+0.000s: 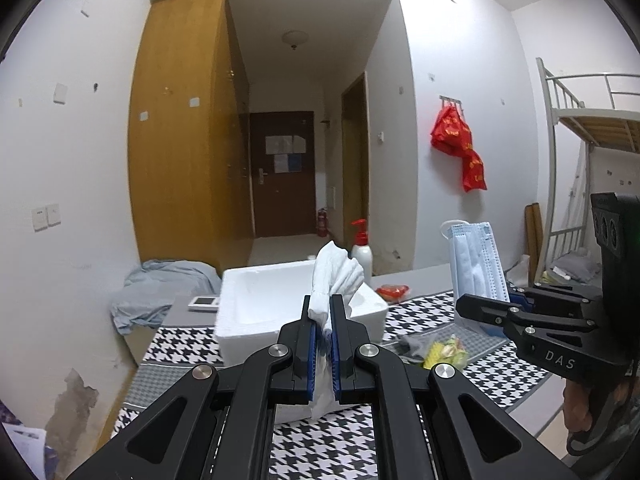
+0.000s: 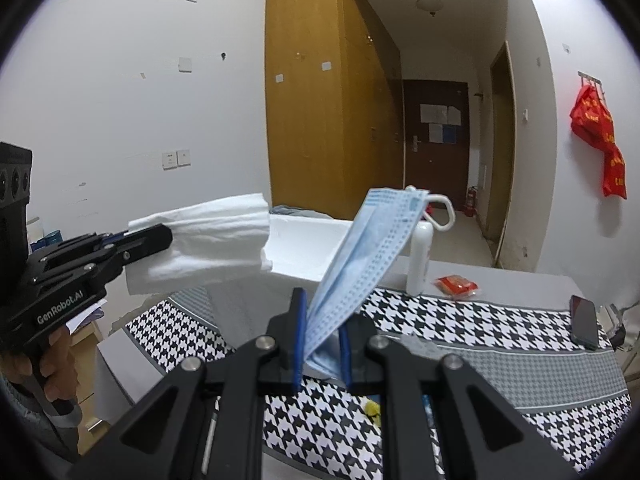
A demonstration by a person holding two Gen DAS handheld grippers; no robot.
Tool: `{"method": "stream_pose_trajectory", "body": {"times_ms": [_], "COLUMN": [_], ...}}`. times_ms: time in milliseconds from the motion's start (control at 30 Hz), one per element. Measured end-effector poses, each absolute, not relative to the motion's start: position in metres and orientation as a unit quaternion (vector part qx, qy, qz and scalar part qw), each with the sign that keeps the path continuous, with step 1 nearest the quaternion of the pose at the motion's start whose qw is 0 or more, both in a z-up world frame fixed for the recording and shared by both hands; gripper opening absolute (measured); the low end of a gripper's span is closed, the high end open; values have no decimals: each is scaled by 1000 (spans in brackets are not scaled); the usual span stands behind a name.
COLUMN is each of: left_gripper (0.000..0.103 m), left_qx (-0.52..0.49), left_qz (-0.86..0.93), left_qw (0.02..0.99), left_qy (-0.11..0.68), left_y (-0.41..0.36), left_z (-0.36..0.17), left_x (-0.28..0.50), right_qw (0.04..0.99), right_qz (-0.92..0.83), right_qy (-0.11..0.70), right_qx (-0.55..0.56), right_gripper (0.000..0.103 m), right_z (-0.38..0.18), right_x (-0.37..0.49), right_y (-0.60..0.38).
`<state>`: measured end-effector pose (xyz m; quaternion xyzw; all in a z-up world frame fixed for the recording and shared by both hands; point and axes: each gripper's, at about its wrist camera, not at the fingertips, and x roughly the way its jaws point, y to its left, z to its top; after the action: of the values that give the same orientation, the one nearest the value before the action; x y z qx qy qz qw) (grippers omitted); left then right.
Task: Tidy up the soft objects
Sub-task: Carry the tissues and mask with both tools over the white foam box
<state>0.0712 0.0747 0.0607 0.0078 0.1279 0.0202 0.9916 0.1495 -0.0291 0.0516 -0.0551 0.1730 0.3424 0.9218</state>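
My left gripper point(image 1: 323, 312) is shut on a folded white tissue point(image 1: 336, 276) that sticks up between its blue pads, just in front of the white foam box point(image 1: 256, 300). In the right wrist view the same left gripper point(image 2: 160, 236) holds the tissue point(image 2: 212, 240) out sideways above the table. My right gripper point(image 2: 322, 320) is shut on a light blue face mask point(image 2: 368, 240) whose ear loop dangles at its top. From the left wrist view, the right gripper point(image 1: 468, 308) holds the mask point(image 1: 476, 264) upright at the right.
A houndstooth cloth point(image 2: 460, 320) covers the table. On it lie a white pump bottle point(image 1: 362, 254), a red packet point(image 2: 456, 285), a dark phone point(image 2: 584, 322), a grey scrap with a yellow wrapper point(image 1: 440, 350) and a small white device point(image 1: 204, 302). A bunk bed point(image 1: 580, 120) stands at the right.
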Motion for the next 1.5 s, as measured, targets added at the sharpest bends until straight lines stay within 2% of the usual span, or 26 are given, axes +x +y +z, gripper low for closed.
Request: {"method": "stream_pose_trajectory", "body": {"times_ms": [700, 1500], "left_gripper": [6, 6], "left_qx": [-9, -13], "left_qz": [79, 63], "left_qw": [990, 992], "left_qy": [112, 111], "left_y": [118, 134], "left_z": [72, 77], "left_x": [62, 98], "right_qw": [905, 904], "right_qz": [384, 381], "right_qy": [172, 174], "right_qx": [-67, -82], "right_gripper": [18, 18], "right_z": [61, 70], "right_x": [159, 189], "right_y": [16, 46]}}
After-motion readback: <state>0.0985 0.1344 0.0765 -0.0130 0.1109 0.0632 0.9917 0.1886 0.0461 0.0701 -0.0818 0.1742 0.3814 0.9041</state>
